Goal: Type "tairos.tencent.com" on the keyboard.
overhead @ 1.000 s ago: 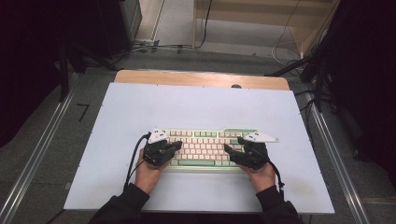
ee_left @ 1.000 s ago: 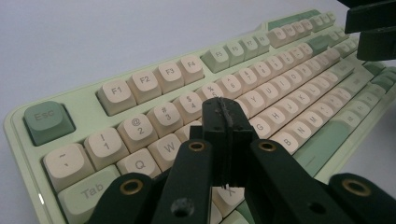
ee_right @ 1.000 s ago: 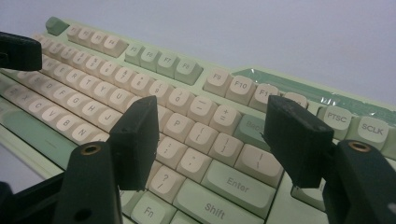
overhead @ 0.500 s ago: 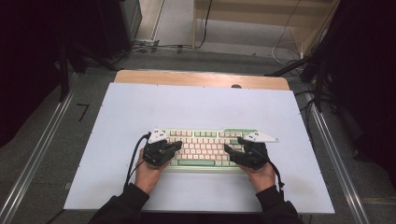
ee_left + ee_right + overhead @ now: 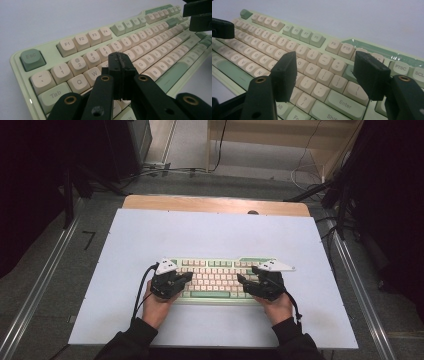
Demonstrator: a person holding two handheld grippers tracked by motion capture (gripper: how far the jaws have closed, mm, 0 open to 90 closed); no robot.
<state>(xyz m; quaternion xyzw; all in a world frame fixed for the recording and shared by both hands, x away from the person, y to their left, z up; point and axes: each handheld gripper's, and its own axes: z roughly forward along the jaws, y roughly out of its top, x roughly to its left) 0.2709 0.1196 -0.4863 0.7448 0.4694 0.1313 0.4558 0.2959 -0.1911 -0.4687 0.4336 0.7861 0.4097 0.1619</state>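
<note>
A pale green keyboard (image 5: 215,270) with cream keys lies on the white table, near the front. My left gripper (image 5: 186,277) hovers over its left end, jaws shut with nothing between them; in the left gripper view the closed tips (image 5: 120,65) sit above the keyboard (image 5: 75,42), about over the E and R keys. My right gripper (image 5: 242,280) is over the right end, jaws open and empty. In the right gripper view its gripper (image 5: 325,71) spans the punctuation keys left of Enter on the keyboard (image 5: 312,37).
The white table top (image 5: 215,235) has bare room behind and beside the keyboard. A wooden strip (image 5: 215,204) runs along its far edge. Metal rails (image 5: 40,285) flank the table. Cables lie on the floor beyond.
</note>
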